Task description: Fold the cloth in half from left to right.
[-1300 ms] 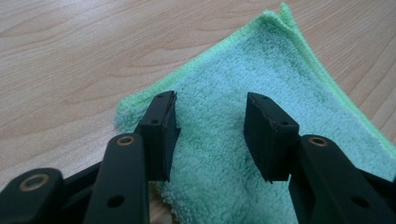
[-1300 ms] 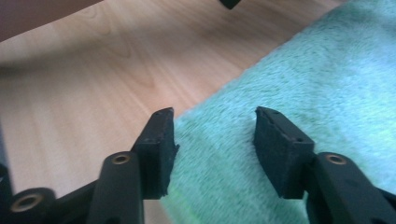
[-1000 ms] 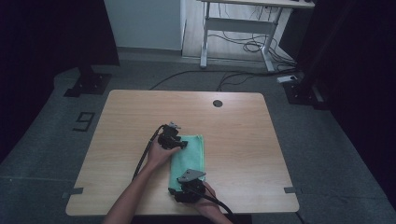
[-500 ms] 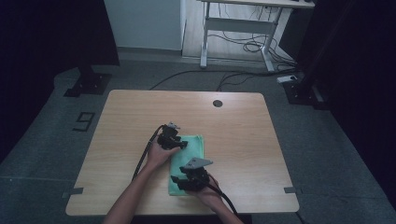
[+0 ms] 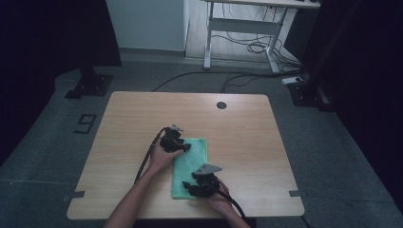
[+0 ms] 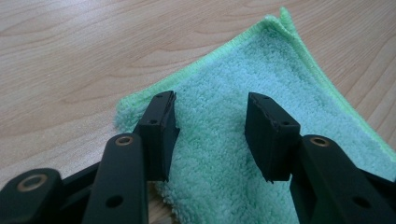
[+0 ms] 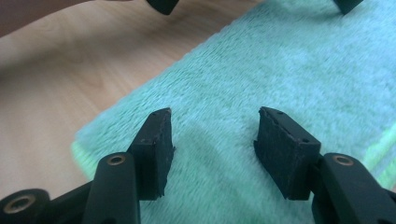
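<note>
A green towel (image 5: 190, 166) lies folded on the wooden table (image 5: 237, 128), nearer the person's edge, and both tongs work over it. The left gripper (image 5: 186, 147) sits at the far left corner of the towel, held by the left hand (image 5: 161, 159), with its cable running back along the forearm. In the left gripper view its two black jaws stand apart over the pile of the towel (image 6: 243, 140), nothing pinched between them; the hemmed corner lies just beyond the left jaw, and bare wood (image 6: 70, 56) stretches off past it. The far edge of the cloth runs off to the right of the jaws, where a doubled hem shows two layers. The right gripper (image 5: 189, 188) lies over the near end of the towel, its grey plate on top, the right hand (image 5: 218, 199) behind it. In the right gripper view its jaws are likewise spread, released, with green pile (image 7: 280, 70) beneath and between them and no fold taken up; whether the tips touch the cloth cannot be told. The near left edge of the towel lies just to the left of that gripper's left jaw, with table beyond. At the top of that view the tips of the other gripper's jaws show, farther along the same cloth.
</note>
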Demonstrator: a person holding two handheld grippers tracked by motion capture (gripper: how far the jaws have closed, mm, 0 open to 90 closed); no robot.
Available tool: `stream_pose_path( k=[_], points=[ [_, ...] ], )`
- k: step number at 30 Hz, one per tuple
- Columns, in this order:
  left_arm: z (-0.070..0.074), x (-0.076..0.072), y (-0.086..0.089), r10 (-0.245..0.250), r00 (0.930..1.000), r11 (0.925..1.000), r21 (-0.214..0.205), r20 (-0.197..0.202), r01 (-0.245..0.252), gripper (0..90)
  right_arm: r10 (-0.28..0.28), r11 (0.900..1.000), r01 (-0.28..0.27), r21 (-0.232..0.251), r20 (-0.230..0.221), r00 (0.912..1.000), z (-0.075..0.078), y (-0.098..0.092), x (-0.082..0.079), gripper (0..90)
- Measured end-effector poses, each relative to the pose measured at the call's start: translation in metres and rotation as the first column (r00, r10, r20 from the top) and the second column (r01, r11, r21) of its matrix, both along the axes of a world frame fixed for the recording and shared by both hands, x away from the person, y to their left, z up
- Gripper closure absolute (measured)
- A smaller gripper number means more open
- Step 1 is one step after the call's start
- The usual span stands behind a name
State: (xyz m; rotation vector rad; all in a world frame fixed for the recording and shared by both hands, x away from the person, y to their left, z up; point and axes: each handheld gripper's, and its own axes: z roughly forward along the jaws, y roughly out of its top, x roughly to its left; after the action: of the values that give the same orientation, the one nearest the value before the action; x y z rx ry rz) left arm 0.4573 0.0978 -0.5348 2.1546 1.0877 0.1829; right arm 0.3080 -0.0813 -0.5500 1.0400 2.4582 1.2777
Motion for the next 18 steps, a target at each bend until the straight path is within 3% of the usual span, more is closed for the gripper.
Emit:
stream_pose_path(
  k=[6,11,18],
  points=[
    [0.007,-0.003,0.008,0.007,0.9999,0.9998,-0.019,0.012,-0.006,50.6,-0.053,0.9982,0.053,0.029,0.017,0.9984,0.009,-0.018,0.024,49.8],
    [0.01,-0.003,0.02,0.029,0.9996,0.9987,-0.042,0.006,-0.029,50.9,-0.102,0.9946,0.103,-0.011,0.047,0.9936,0.013,-0.025,0.06,51.6],
    [0.001,0.0,0.02,0.014,0.9994,0.9995,-0.028,-0.033,-0.015,50.7,-0.125,0.9919,0.126,-0.018,0.048,0.9911,0.012,-0.019,0.11,51.7]
  ],
)
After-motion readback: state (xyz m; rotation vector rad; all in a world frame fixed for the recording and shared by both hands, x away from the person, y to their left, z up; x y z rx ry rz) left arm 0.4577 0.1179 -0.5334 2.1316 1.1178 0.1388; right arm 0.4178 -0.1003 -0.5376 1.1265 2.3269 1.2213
